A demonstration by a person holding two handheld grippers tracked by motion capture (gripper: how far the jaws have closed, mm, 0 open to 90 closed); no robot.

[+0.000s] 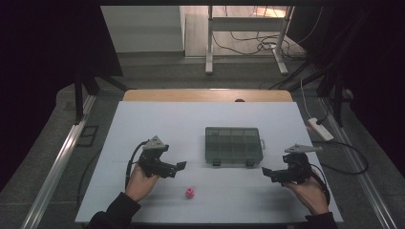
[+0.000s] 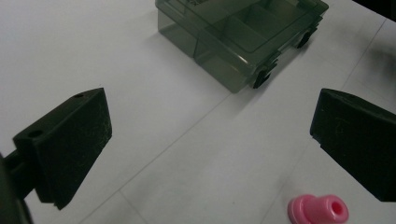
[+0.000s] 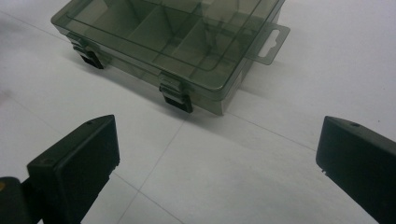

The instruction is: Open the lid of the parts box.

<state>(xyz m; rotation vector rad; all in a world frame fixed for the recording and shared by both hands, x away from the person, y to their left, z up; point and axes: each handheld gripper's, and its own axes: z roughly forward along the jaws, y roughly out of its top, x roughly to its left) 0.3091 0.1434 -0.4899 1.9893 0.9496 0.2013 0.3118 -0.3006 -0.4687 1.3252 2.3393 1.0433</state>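
Observation:
A smoky transparent compartment box (image 1: 234, 145) lies shut on the white table, its two black latches facing me. A small pink spool-like piece (image 1: 190, 192) rests on the table in front of it. My left gripper (image 1: 180, 166) hovers left of the box, open and empty; in the left gripper view the pink piece (image 2: 318, 210) lies low by the right-hand jaw, and the box (image 2: 243, 32) sits beyond. My right gripper (image 1: 265, 172) is held right of the box, open and empty, with the box (image 3: 173, 42) ahead of its jaws.
The white table top (image 1: 157, 124) ends near my hands at the front. A white power strip (image 1: 320, 129) with a cable lies off the table's right edge. A metal rail (image 1: 57, 162) runs along the left. A desk frame and cables stand far behind.

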